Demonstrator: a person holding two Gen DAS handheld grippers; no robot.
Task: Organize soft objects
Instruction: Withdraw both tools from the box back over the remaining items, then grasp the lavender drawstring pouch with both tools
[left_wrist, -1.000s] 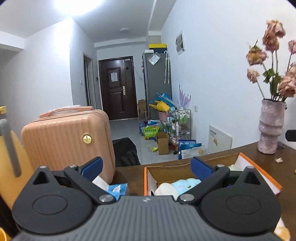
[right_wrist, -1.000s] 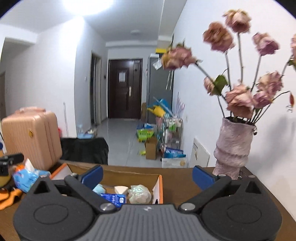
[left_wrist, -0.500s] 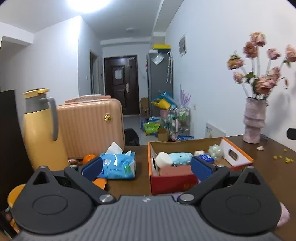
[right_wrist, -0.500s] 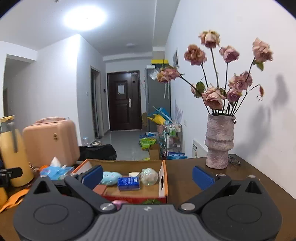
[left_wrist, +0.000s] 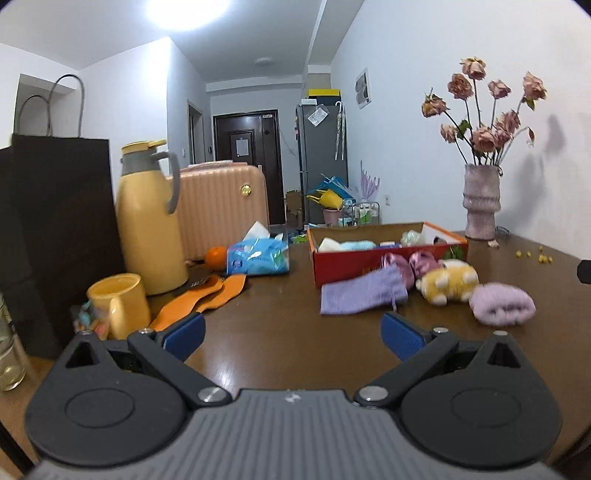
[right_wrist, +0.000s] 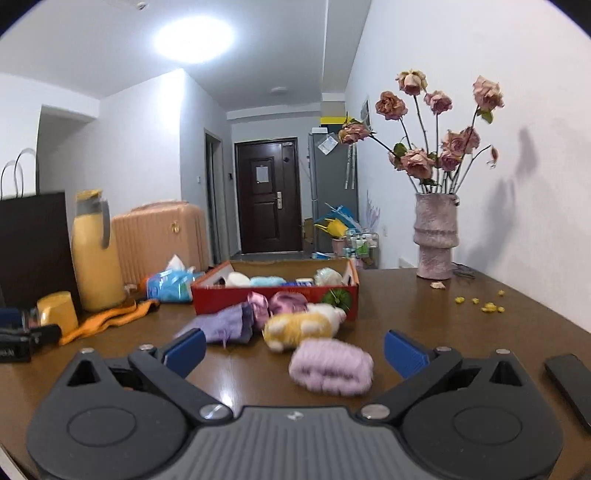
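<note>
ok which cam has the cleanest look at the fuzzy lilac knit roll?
Right wrist view. The fuzzy lilac knit roll lies close and near centre, between the open right gripper's fingers, though slightly motion-blurred. In the left wrist view the roll is smaller and off to the right, past the yellow plush toy.

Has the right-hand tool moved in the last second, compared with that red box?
Yes. The right tool has pulled back from the red box, which now looks smaller and farther, with soft things visible in front.

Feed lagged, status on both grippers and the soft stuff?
Left gripper open, empty. Right gripper open, empty, lilac knit roll just ahead. Yellow plush, purple pouch outside red box. Path clear.
</note>
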